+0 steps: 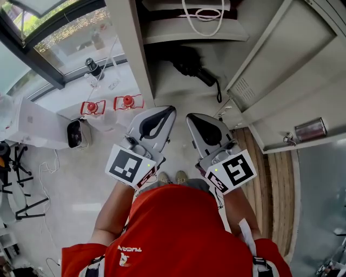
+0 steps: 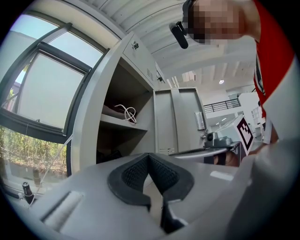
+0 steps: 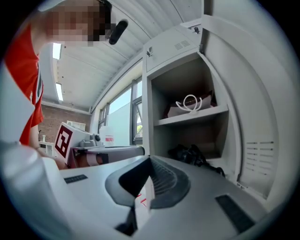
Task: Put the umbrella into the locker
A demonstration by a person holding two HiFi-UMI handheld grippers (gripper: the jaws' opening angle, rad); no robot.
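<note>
The black folded umbrella lies inside the lower compartment of the open grey locker; the right gripper view shows the umbrella on the compartment floor, under the shelf. Both grippers are held side by side in front of the locker, short of its opening. My left gripper has its jaws together with nothing between them, as the left gripper view confirms. My right gripper is shut and empty too, its pads meeting in the right gripper view.
The locker door stands swung open to the right, with a latch on it. A white cord rests on the upper shelf. At the left are a window, two red-topped items and a white device on the floor.
</note>
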